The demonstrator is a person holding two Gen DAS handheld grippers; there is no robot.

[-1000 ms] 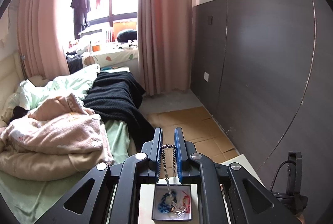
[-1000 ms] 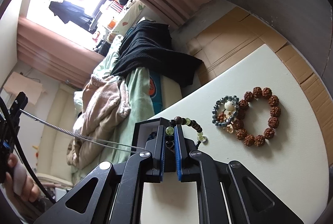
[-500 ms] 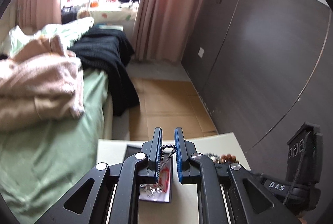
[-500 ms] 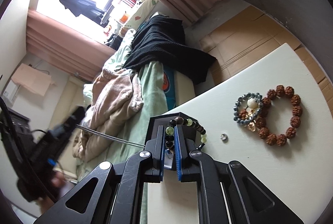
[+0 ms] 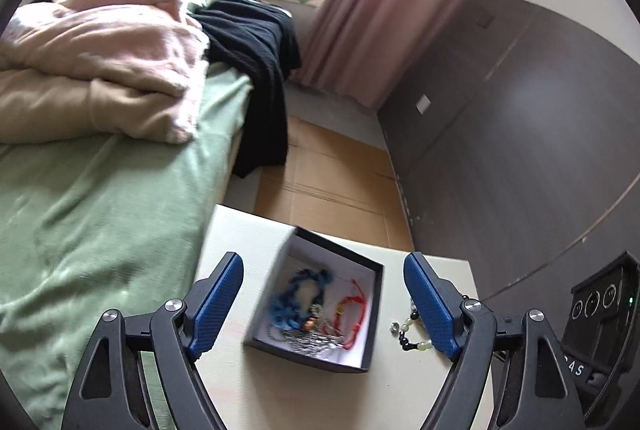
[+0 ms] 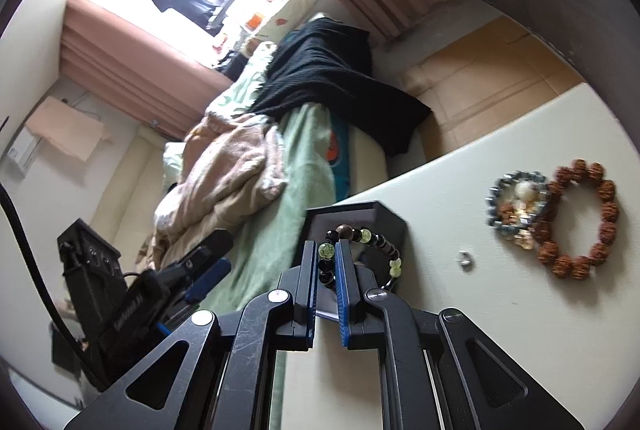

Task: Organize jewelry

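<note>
At the bottom of the left wrist view, the left gripper point(image 5: 322, 304) stands with its blue pads spread wide and nothing between them. Between them, lower centre, a dark jewelry box point(image 5: 362, 360) sits on the cream table point(image 5: 236, 234). Inside lie a blue bracelet point(image 5: 294, 300), a red cord bracelet point(image 5: 354, 312) and a silver chain point(image 5: 310, 340). Right of the box, a black-and-green bead bracelet point(image 5: 412, 332) shows beside the right pad, with a small silver ring point(image 5: 395, 327) near it.

In the right wrist view, bottom centre, the right gripper point(image 6: 327, 262) is clamped on the bead bracelet point(image 6: 362, 236), held over the box's point(image 6: 386, 220) near corner. At the right edge, a brown bead bracelet point(image 6: 580, 218) touches a grey bead bracelet point(image 6: 516, 202); the ring point(image 6: 464, 259) lies apart, lower left of them.
</note>
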